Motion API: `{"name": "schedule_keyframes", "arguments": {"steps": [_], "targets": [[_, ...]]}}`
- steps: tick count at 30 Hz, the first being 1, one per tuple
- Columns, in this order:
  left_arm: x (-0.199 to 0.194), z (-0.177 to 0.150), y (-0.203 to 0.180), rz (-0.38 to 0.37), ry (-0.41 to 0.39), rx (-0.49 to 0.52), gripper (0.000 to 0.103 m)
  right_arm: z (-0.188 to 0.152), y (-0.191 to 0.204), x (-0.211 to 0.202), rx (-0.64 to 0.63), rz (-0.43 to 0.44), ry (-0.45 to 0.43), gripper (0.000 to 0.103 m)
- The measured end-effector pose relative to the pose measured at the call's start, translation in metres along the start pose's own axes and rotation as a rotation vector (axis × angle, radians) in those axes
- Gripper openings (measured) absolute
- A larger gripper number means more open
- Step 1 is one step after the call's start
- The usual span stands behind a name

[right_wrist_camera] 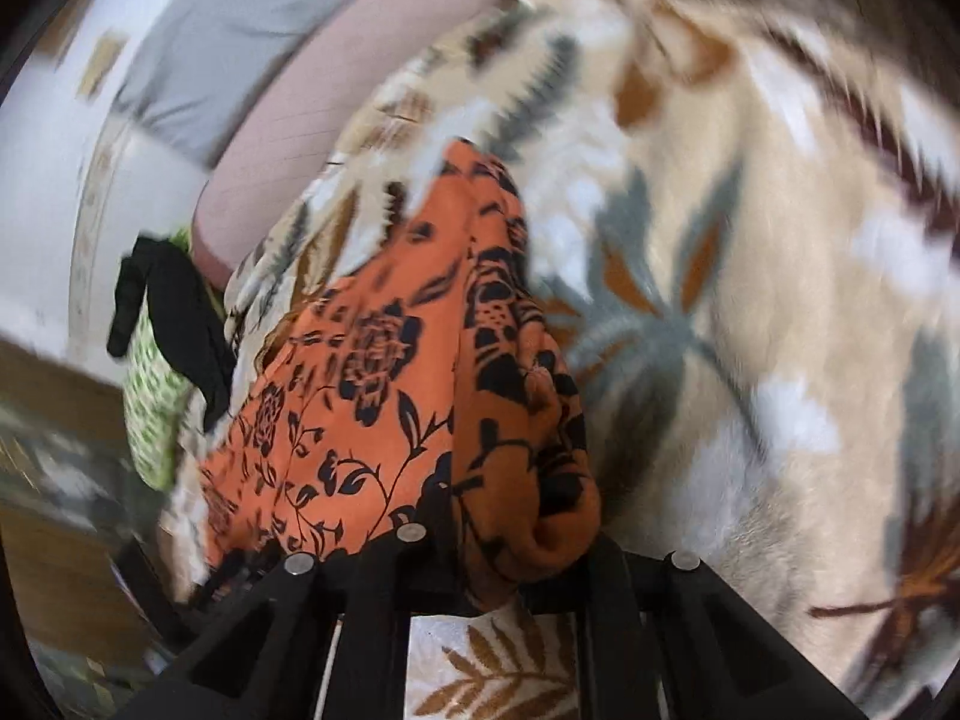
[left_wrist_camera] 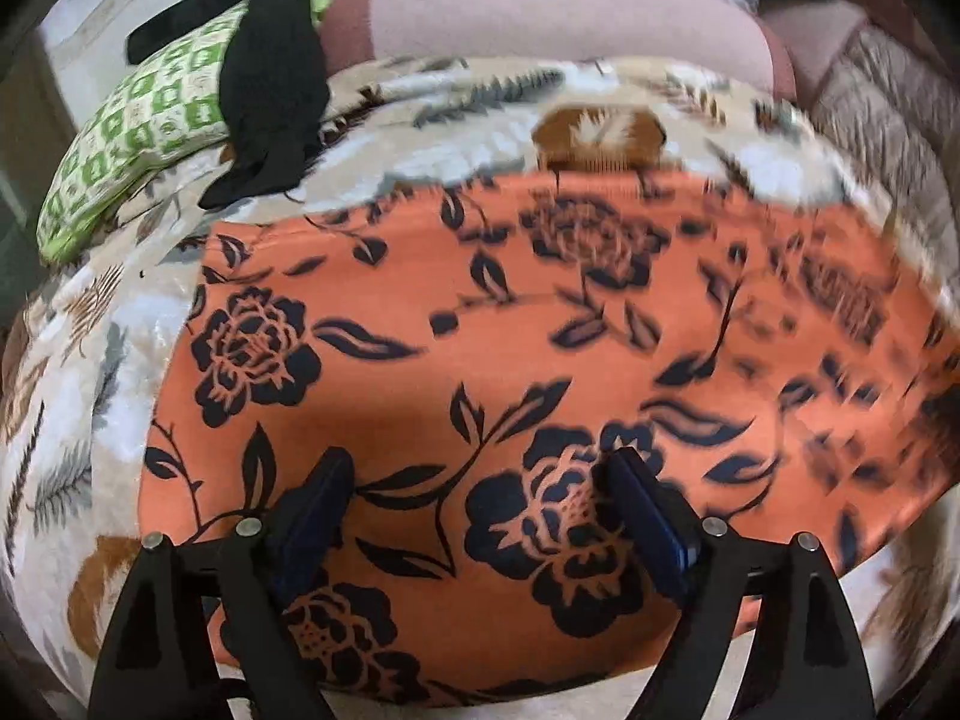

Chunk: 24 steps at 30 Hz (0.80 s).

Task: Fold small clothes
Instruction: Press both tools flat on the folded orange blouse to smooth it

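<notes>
An orange garment [left_wrist_camera: 480, 348] printed with dark flowers lies spread flat on a leaf-patterned blanket [left_wrist_camera: 78, 396]. My left gripper [left_wrist_camera: 480, 480] hovers over its near part with the blue fingertips wide apart and nothing pinched between them. In the right wrist view the same orange garment [right_wrist_camera: 384, 396] is bunched and lifted at one edge. My right gripper [right_wrist_camera: 510, 546] is shut on that gathered edge, the fingertips hidden by the cloth that drapes over them. The right view is blurred.
A green-and-white pillow [left_wrist_camera: 138, 126] with a black garment [left_wrist_camera: 270, 78] draped over it lies at the far left. A pink cushion [left_wrist_camera: 540, 18] runs along the back. The leaf-patterned blanket [right_wrist_camera: 750, 300] stretches wide to the right of the garment.
</notes>
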<state>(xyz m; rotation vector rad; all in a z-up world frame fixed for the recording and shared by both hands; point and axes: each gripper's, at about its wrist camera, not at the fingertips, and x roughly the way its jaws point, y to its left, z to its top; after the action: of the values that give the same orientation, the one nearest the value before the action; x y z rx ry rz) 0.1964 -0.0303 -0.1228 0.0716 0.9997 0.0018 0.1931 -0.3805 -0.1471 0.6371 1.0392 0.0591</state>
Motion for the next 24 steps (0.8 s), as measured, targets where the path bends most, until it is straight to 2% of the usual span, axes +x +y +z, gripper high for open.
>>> {"name": "schedule_keyframes", "arguments": {"steps": [2,3,4,5,6,7,8,9,10,11,15,19,20,21,22,24], "targets": [[-0.01,0.005,-0.004,-0.011,-0.048,0.0,0.087,-0.004,-0.007,0.019,-0.018,-0.05,0.069,0.02],[-0.01,0.006,-0.006,-0.015,-0.053,0.023,0.087,-0.007,-0.016,0.029,0.013,-0.028,0.116,0.023],[-0.005,0.006,-0.012,-0.012,-0.042,0.067,0.087,-0.007,-0.024,0.022,0.046,0.03,0.092,0.023],[0.005,0.004,-0.016,0.001,-0.014,0.097,0.087,-0.005,-0.03,0.011,0.054,0.058,0.075,0.031],[0.019,0.001,-0.021,0.014,0.033,0.125,0.089,-0.002,-0.034,-0.001,0.053,0.068,0.041,0.034],[0.023,-0.002,-0.02,0.011,0.022,0.118,0.094,0.0,-0.037,-0.009,0.055,0.08,0.018,0.034],[0.023,-0.003,-0.017,0.013,-0.001,0.096,0.095,0.008,-0.041,-0.021,0.054,0.106,-0.004,0.04],[0.024,-0.003,-0.016,0.01,0.005,0.091,0.095,0.015,-0.042,-0.027,0.053,0.113,-0.018,0.059],[0.024,-0.002,-0.016,0.008,0.005,0.092,0.096,0.028,-0.043,-0.032,0.047,0.109,-0.037,0.068],[0.025,-0.002,-0.015,0.004,0.005,0.097,0.096,0.039,-0.043,-0.033,0.041,0.1,-0.051,0.07],[0.027,-0.003,-0.014,-0.002,0.002,0.096,0.097,0.094,-0.032,0.002,0.028,0.163,0.023,0.07],[0.026,-0.003,-0.016,0.0,-0.004,0.094,0.097,0.137,-0.021,0.069,0.01,0.117,0.15,0.07],[0.025,-0.006,-0.016,0.0,-0.005,0.093,0.097,0.142,-0.02,0.084,0.015,0.091,0.175,0.058],[0.026,-0.006,-0.016,-0.001,-0.006,0.092,0.097,0.144,-0.016,0.09,-0.005,0.063,0.185,0.022],[0.026,-0.006,-0.015,-0.004,-0.007,0.092,0.098,0.144,-0.007,0.092,-0.027,0.059,0.195,0.016],[0.028,-0.006,-0.014,-0.003,-0.016,0.09,0.101,0.141,0.012,0.073,-0.102,0.046,0.109,0.014]]}}
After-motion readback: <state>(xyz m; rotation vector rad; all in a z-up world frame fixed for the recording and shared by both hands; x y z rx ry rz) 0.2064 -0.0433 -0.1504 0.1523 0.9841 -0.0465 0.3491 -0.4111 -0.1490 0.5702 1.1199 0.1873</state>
